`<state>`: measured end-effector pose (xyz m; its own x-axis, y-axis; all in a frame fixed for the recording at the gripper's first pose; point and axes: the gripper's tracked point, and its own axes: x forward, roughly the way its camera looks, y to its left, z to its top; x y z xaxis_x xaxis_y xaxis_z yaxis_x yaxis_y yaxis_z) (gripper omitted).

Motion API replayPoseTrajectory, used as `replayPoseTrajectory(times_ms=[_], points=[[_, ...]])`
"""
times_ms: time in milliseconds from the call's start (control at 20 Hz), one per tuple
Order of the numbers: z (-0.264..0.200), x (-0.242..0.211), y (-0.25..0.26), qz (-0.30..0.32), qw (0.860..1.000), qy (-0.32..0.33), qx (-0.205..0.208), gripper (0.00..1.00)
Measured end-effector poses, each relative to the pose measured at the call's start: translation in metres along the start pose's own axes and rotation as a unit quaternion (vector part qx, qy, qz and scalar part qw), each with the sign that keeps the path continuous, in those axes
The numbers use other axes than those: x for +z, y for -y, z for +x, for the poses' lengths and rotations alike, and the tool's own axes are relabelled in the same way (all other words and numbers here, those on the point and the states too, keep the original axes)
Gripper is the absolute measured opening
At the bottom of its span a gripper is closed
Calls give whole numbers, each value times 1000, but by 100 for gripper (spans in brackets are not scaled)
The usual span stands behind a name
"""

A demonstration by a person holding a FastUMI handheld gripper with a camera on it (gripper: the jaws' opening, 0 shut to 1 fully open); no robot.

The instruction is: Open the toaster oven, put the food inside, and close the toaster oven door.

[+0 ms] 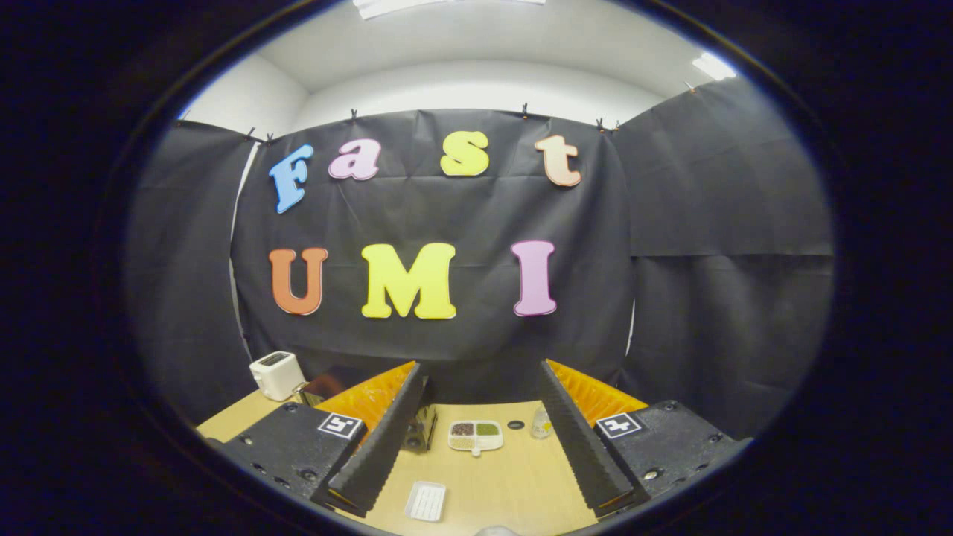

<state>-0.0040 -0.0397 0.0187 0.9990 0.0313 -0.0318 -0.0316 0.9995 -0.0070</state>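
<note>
— Jaws stand wide apart, holding nothing. The gripper hangs above the wooden table, with bare tabletop showing in the gap between its two fingers.

— Where is the toaster oven?

— A dark box sits just behind the left finger, mostly hidden by it. That may be the toaster oven, though I cannot tell for sure, nor whether its door is open or closed.

— And the food?

— Between the fingers, farther along the table, lies a white divided dish with dark, green and pale fillings in its compartments. Nearer, close to the left fingertip, lies a small white ribbed tray; what it holds I cannot tell.

— Anything else on the table?

— A small dark round disc just right of the divided dish, and a small clear bottle beside the right finger. Off to the left, beyond the left finger, a white pop-up toaster stands near the table's far edge, against the black cloth wall.

— Is the gripper touching anything?

— No. Both fingers are clear of every item.
</note>
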Motion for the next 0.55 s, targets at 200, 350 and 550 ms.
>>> replayPoseTrajectory(times_ms=[200,350,550], points=[[5,-2,4,4,1000,0,10,99],[11,-5,11,2,1000,-2,9,99],[13,-7,13,0,1000,-5,13,99]])
